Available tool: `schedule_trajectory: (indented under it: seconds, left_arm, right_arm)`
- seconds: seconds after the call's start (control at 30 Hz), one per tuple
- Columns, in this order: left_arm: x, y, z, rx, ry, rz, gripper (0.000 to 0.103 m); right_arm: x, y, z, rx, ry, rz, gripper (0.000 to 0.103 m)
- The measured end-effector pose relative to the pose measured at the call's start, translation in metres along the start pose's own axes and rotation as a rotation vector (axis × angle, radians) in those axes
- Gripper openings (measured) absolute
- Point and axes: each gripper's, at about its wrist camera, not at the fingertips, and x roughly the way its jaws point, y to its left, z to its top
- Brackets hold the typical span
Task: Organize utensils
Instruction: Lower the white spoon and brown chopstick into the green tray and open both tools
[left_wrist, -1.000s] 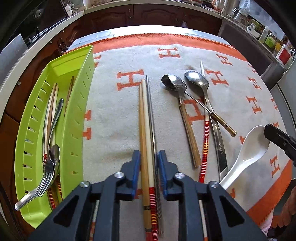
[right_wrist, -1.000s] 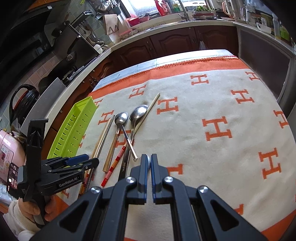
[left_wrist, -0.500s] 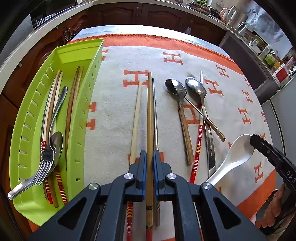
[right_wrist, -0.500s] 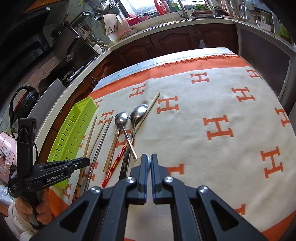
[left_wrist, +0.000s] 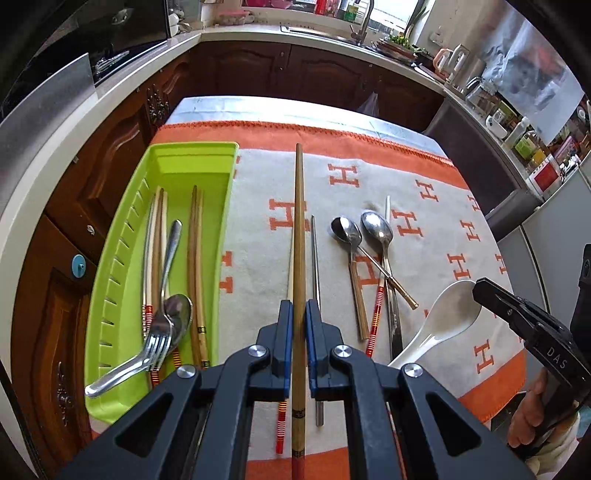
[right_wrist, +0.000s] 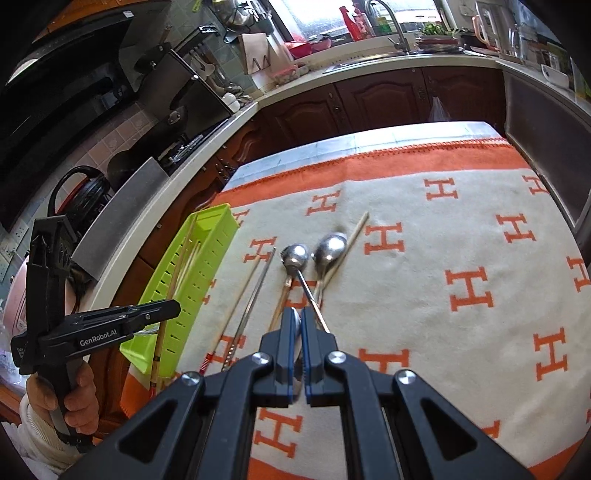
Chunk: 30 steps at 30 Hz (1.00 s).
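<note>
My left gripper (left_wrist: 299, 314) is shut on a brown wooden chopstick (left_wrist: 299, 229) and holds it lifted above the cloth, pointing away. The green tray (left_wrist: 122, 295) lies to its left with chopsticks, a fork (left_wrist: 147, 350) and a spoon in it. A pale chopstick (left_wrist: 290, 273) and a metal chopstick (left_wrist: 314, 258) lie on the cloth below. Two metal spoons (left_wrist: 375, 225) and a white ladle spoon (left_wrist: 443, 317) lie to the right. My right gripper (right_wrist: 298, 325) is shut on the white spoon, whose bowl shows between its fingers; it also shows in the left view (left_wrist: 491, 295).
The orange and cream cloth (right_wrist: 461, 295) covers the table. Dark wooden cabinets and a counter run behind and left of the table. A red-striped chopstick (left_wrist: 375, 321) lies among the spoons.
My left gripper closed on the brown chopstick and lifted it well above the cloth, moving left toward the tray. The right gripper stayed put.
</note>
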Motion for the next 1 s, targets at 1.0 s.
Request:
schedule_trajectory:
  seconds: [1.0]
  left_arm:
    - [0.057,0.139,0.014,-0.200,0.022,0.118,0.004]
  right_arm:
    - [0.147,0.186,0.041,-0.451,0.193,0.101,0.003]
